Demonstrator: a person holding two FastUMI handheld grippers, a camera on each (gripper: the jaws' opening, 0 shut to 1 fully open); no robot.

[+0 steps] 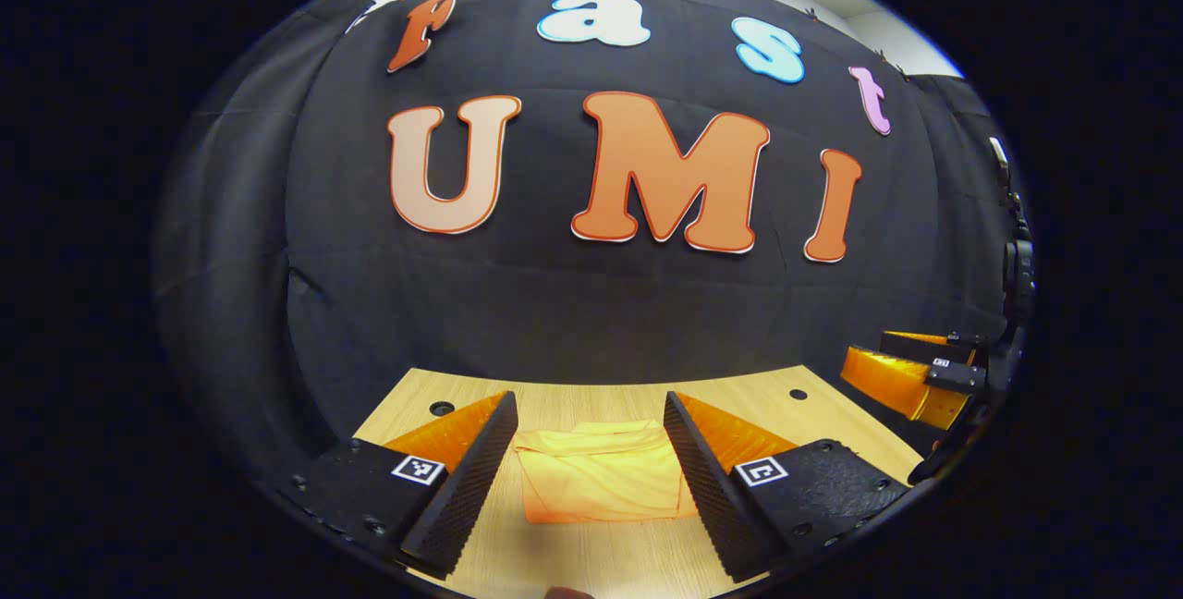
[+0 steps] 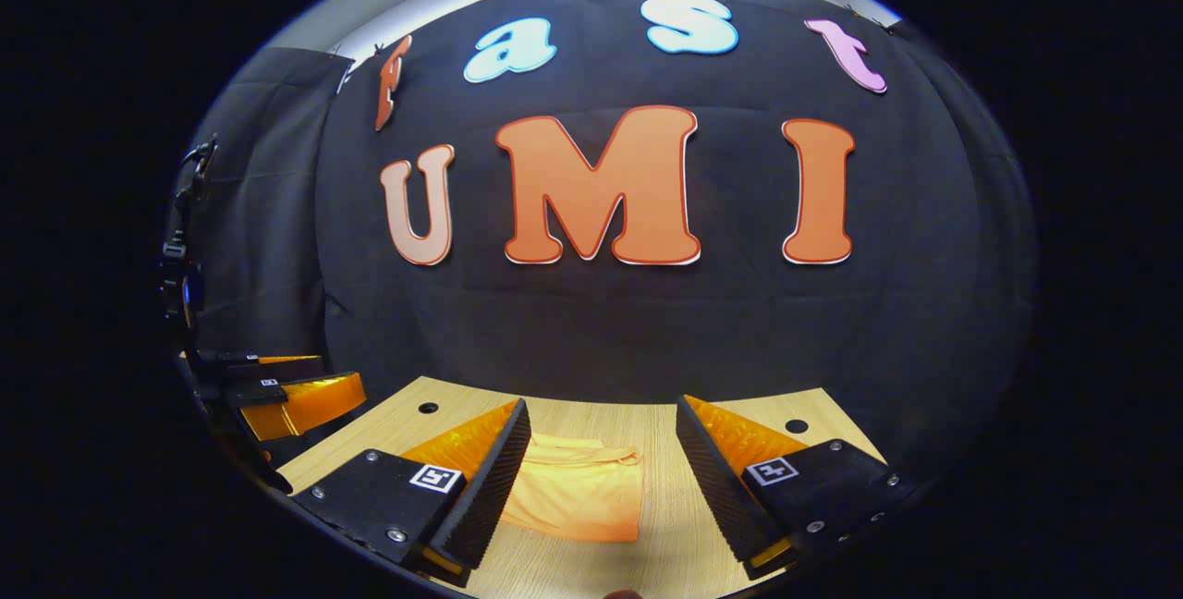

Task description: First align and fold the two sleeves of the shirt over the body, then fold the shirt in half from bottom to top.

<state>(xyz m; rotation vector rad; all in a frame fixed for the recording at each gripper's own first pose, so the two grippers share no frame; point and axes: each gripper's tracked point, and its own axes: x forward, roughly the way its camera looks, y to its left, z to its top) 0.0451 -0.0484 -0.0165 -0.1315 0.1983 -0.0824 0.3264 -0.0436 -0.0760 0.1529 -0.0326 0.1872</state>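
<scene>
Shirt (image 1: 601,474) lies folded on the table (image 1: 591,557), both hand-held grippers, left (image 1: 591,479) and right (image 2: 601,479), spread wide, grasping nothing.

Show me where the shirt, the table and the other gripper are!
shirt (image 1: 601,479): left gripper view, middle of the folded cloth.
table (image 1: 591,391): left gripper view, bare wood behind the shirt.
right gripper (image 1: 910,377): left gripper view, its finger.

Both two-finger handheld grippers are hovering level with fingers spread wide, gripping nothing: left gripper (image 1: 590,470), right gripper (image 2: 601,479), side by side
</scene>
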